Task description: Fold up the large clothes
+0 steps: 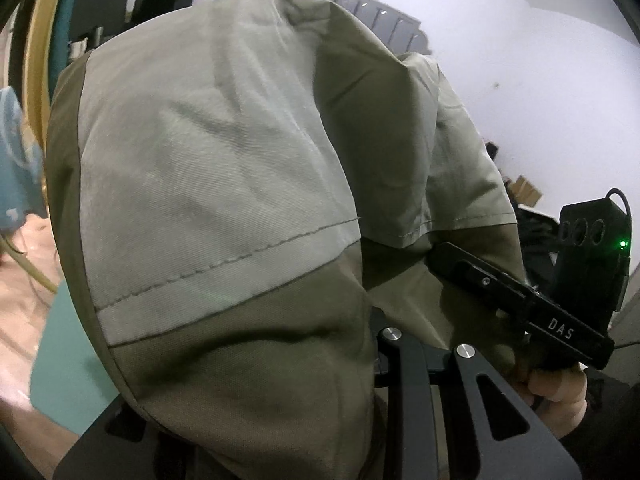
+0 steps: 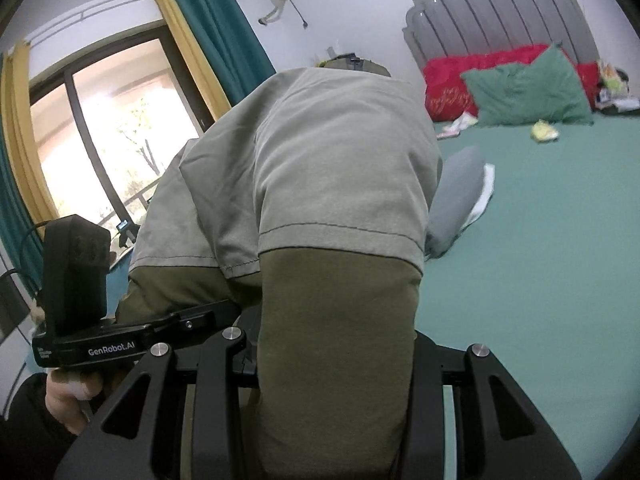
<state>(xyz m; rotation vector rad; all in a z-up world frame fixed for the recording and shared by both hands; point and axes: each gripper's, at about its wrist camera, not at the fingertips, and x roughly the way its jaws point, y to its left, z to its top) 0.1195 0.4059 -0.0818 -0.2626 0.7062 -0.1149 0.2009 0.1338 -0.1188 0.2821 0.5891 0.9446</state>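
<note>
Olive garment [image 2: 336, 184], unfolded, hangs above the green bed [image 2: 540, 280] where I grip it in both grippers [image 2: 256, 340], folding not begun.

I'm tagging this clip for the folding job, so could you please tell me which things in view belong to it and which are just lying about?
In the job:
garment, olive and grey, held up over the bed
left gripper
right gripper

Lying about:
green pillow
red blanket
grey cloth
yellow item
curtains
bed
</note>
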